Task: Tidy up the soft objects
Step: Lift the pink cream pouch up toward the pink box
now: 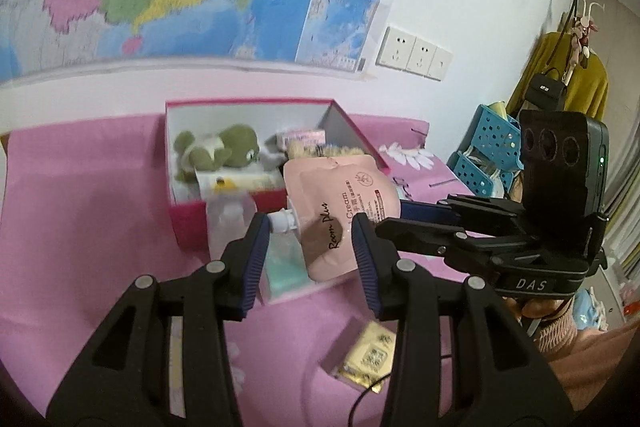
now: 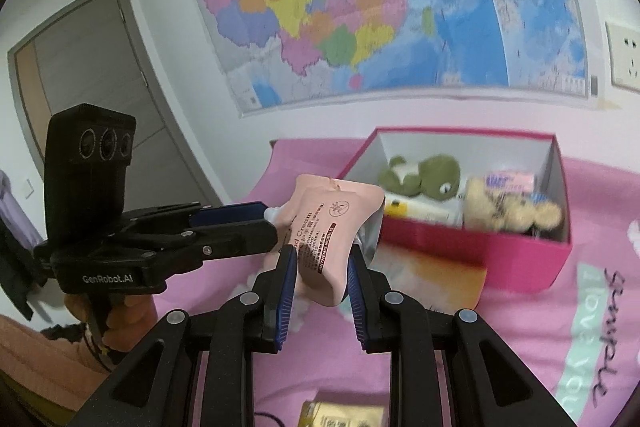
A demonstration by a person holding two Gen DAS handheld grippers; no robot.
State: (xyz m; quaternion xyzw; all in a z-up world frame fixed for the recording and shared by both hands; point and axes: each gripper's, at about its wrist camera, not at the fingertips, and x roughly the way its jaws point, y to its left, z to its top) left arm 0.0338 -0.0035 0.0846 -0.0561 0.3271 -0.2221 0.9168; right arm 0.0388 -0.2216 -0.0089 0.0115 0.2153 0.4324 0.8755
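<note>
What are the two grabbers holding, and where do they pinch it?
Both hold the pink cream pouch. The right gripper pinches its lower body; the left gripper grips the end with the white cap.

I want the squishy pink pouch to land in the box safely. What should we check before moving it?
1. Right gripper pinching the pink cream pouch: ok, pads press both sides.
2. Left gripper holding the pouch: ok, clamped at the end with the white spout.
3. Pouch lifted off the pink bedspread: ok.
4. Room in the pink box: cannot tell; the green plush toy and other things already fill much of it.
5. Spout cap shut: cannot tell.
</note>
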